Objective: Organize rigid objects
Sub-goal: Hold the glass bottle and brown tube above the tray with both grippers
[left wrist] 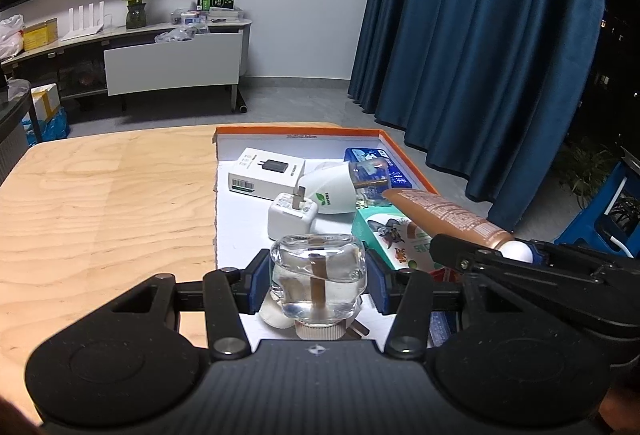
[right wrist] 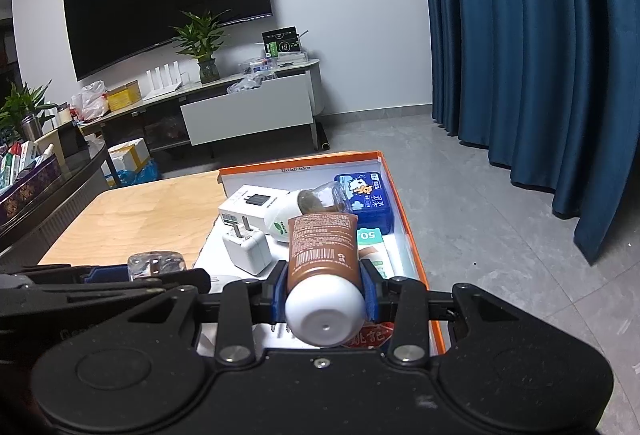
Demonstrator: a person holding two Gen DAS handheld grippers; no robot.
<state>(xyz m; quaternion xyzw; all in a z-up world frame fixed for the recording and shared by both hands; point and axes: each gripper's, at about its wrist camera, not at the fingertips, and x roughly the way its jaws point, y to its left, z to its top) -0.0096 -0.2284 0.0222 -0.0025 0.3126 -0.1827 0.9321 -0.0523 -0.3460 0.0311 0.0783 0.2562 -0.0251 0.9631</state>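
My left gripper (left wrist: 318, 281) is shut on a clear liquid bottle (left wrist: 318, 275) with a brown wick, held over the near end of an orange-rimmed white box (left wrist: 300, 131). My right gripper (right wrist: 325, 293) is shut on a brown tube with a white cap (right wrist: 323, 267), held over the same box (right wrist: 304, 160) to the right of the left gripper. The tube also shows in the left wrist view (left wrist: 448, 217). The clear bottle shows in the right wrist view (right wrist: 156, 264).
In the box lie a white charger box (left wrist: 266, 173), a white plug adapter (left wrist: 292, 215), a white vaporizer (left wrist: 332, 191), a blue tissue pack (right wrist: 366, 197) and a green carton (left wrist: 396, 235). The box sits on a wooden table (left wrist: 100, 203). A blue curtain (right wrist: 532, 47) hangs on the right.
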